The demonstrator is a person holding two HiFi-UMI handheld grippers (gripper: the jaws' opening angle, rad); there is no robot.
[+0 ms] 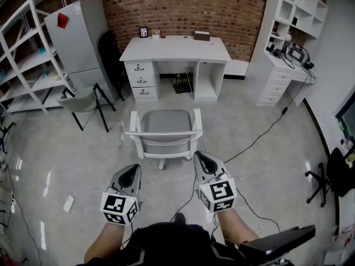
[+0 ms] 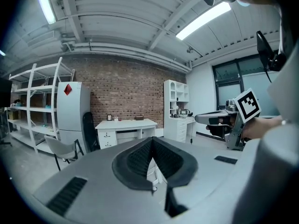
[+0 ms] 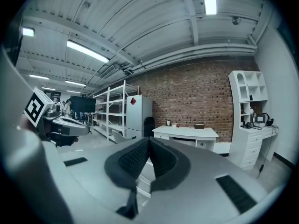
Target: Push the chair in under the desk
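A grey swivel chair (image 1: 165,132) with white arms stands on the floor, its back toward me, a short way in front of the white desk (image 1: 175,49). The desk stands against the brick wall, with drawers on its left and an open knee space (image 1: 176,77). My left gripper (image 1: 133,171) is shut and empty, just short of the chair's back on its left. On the right, my right gripper (image 1: 202,157) is also shut and empty, close behind the chair's right rear corner. The desk (image 2: 125,123) shows far off in the left gripper view and the desk (image 3: 186,132) in the right gripper view.
A grey folding chair (image 1: 82,101) and a fridge (image 1: 79,36) stand to the left, with white shelving (image 1: 22,54) beyond. A white cabinet (image 1: 285,43) is on the right. Cables (image 1: 260,134) trail over the floor, and a black chair (image 1: 333,176) sits at the far right.
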